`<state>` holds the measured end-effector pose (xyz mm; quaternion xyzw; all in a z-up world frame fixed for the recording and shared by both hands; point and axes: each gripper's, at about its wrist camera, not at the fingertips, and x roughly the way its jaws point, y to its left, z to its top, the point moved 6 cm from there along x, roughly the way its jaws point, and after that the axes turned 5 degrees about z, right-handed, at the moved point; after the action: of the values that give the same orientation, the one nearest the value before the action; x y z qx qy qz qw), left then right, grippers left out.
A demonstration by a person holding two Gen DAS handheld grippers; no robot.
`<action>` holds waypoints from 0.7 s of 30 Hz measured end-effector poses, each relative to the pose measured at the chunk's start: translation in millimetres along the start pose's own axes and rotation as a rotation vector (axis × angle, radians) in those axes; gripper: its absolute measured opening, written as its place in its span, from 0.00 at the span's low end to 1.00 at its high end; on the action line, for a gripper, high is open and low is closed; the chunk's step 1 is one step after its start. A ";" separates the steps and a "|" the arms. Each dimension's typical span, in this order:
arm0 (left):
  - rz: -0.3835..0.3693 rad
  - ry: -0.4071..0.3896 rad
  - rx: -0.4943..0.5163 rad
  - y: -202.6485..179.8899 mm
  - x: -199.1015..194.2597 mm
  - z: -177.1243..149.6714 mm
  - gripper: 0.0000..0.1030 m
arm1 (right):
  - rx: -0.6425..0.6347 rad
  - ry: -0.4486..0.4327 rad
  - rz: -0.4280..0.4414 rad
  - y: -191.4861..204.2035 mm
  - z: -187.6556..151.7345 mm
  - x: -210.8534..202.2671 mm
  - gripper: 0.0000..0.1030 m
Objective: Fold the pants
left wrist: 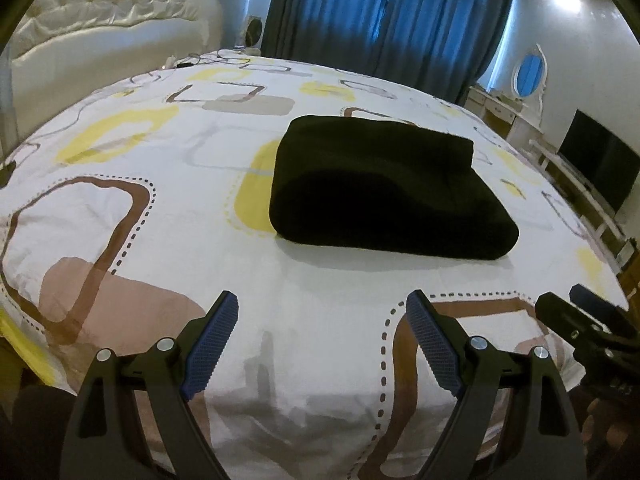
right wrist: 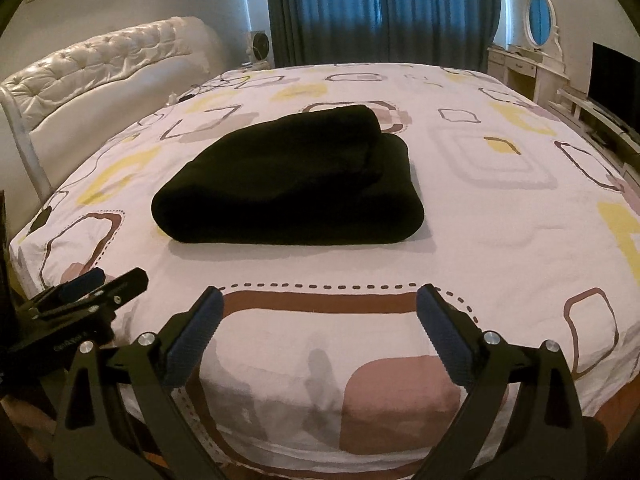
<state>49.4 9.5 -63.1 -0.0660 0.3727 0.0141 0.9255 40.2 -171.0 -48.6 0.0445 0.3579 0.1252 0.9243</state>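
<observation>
The black pants [left wrist: 384, 188] lie folded into a thick rectangular bundle on the patterned bedspread [left wrist: 160, 240], with a smaller fold stacked at the far end. They also show in the right wrist view [right wrist: 292, 184]. My left gripper [left wrist: 322, 308] is open and empty, held above the near edge of the bed, well short of the pants. My right gripper [right wrist: 320, 300] is open and empty, also near the bed's front edge. Each gripper shows at the edge of the other's view: the right one [left wrist: 592, 320], the left one [right wrist: 88, 292].
A white tufted headboard [right wrist: 100, 68] stands at the left. Blue curtains [left wrist: 384, 12] hang behind the bed. A white dresser with an oval mirror [right wrist: 540, 20] and a dark TV [left wrist: 600, 164] stand at the right. Cables [left wrist: 224, 58] lie at the bed's far corner.
</observation>
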 end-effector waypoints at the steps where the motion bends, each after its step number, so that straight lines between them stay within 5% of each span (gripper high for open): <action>1: 0.006 0.003 0.014 -2.9 -0.1 -1.4 0.83 | 0.002 -0.002 0.001 -0.2 -0.7 -1.0 0.94; 21: 0.059 -0.056 0.064 -21.3 -11.7 -1.1 0.84 | 0.017 0.011 0.009 -1.6 -6.7 -1.1 0.94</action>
<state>41.8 -11.4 -53.4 -0.0249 0.3486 0.0315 0.9364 35.2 -172.8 -53.1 0.0534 0.3637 0.1263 0.9214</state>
